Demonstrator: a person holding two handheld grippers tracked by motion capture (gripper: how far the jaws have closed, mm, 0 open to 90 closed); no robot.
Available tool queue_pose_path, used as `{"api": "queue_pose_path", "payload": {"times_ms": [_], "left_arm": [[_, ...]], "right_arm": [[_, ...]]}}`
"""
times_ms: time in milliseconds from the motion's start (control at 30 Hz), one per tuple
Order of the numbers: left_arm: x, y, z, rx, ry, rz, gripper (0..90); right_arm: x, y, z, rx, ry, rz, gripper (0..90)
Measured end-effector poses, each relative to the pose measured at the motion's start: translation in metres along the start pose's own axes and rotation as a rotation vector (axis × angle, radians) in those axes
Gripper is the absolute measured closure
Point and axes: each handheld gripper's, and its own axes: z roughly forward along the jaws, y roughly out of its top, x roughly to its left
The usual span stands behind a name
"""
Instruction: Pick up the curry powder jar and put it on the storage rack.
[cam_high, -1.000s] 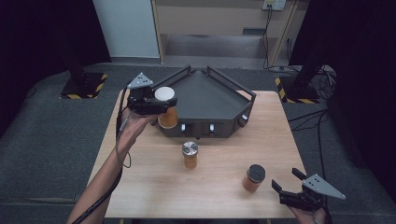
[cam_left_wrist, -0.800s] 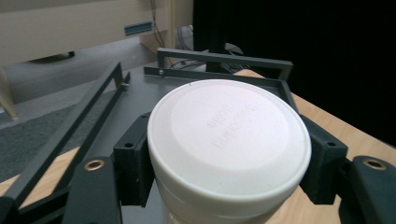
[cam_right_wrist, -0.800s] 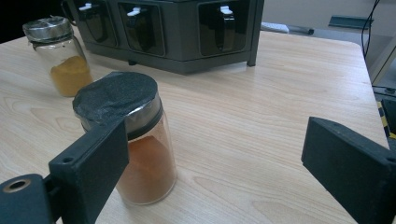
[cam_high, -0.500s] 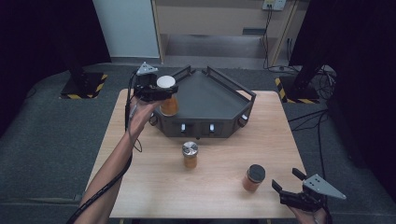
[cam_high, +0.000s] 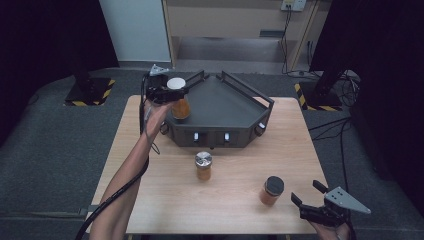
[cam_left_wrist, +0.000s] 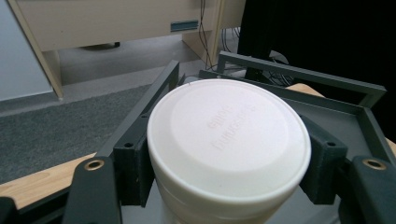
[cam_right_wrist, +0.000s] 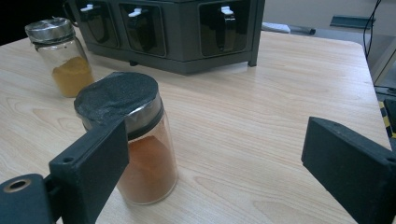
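three spice jars in all, one rack, two grippers; the white-lidded jar (cam_high: 177, 95) sits in the upper left of the high view, clamped at its lid between the jaws of the left gripper (cam_high: 165, 90), and it hangs over the left corner of the dark grey rack (cam_high: 235, 107); through its glass an orange powder shows below the lid; in the left gripper view the white lid (cam_left_wrist: 229, 140) takes up the centre of the frame, a jaw pressed against each side of it, with the rack's rails behind it in the upper right.

the metal-lidded jar (cam_high: 203, 166) stands at the centre of the high view on the wooden table (cam_high: 150, 200), just below the rack's front; it holds a yellow-orange powder to about half its height, seen in the upper left of the right gripper view (cam_right_wrist: 63, 56).

the black-lidded jar (cam_high: 271, 191) stands in the lower right of the high view, near the right gripper (cam_high: 314, 201) but apart from it; it is nearly full of a reddish-orange powder; in the right gripper view it stands at lower left (cam_right_wrist: 133, 140), behind the near jaw, and the jaws stand wide apart with nothing between them.

the rack has three dark compartments along its front, each with a small white-tipped latch, seen at the top of the right gripper view (cam_right_wrist: 177, 32); its flat top is bare.
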Motion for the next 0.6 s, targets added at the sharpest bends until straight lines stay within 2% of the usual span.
{"api": "queue_pose_path", "payload": {"times_ms": [233, 300, 333, 600], "left_arm": [[0.0014, -0.0059, 0.0067, 0.001, 0.027, -0.017, 32.1], [0.0001, -0.0069, 0.0071, -0.003, 0.035, -0.012, 32.1], [-0.0015, -0.0062, 0.0075, 0.000, 0.047, 0.004, 32.1], [-0.0002, -0.0051, 0.0112, 0.009, 0.052, 0.003, 32.2]], "right_arm": [[-0.0008, -0.0003, 0.0000, 0.000, 0.004, 0.004, 7.6], [-0.0009, -0.0003, -0.0002, -0.001, 0.004, 0.003, 7.6], [-0.0009, -0.0003, -0.0002, -0.001, 0.004, 0.003, 7.6], [-0.0010, -0.0004, 0.0002, 0.000, 0.001, 0.006, 7.6]]}}
